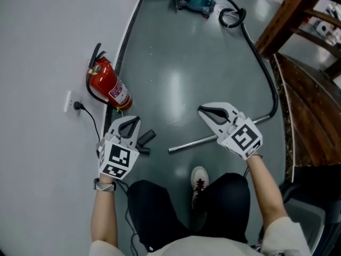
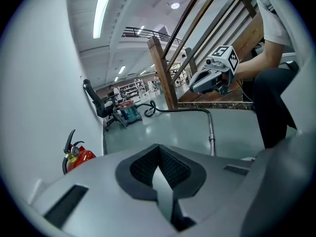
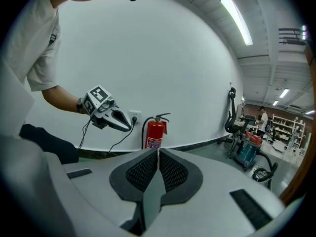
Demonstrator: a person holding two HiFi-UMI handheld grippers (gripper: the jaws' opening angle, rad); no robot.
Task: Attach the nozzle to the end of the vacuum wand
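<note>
- Hovering empty, the white left gripper (image 1: 131, 122) and white right gripper (image 1: 204, 111) sit closed.
- Both must open before taking the black plastic nozzle (image 1: 147, 137) and silver metal wand (image 1: 193, 142).

Extinguisher (image 1: 109, 87) left, staircase (image 1: 306, 105) right, wand (image 1: 192, 143) between

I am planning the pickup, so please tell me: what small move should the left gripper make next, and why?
Probably open the left gripper: its jaws are shut and empty, and the small black nozzle lies on the grey floor just beyond it, apart from the long silver metal wand.
</note>
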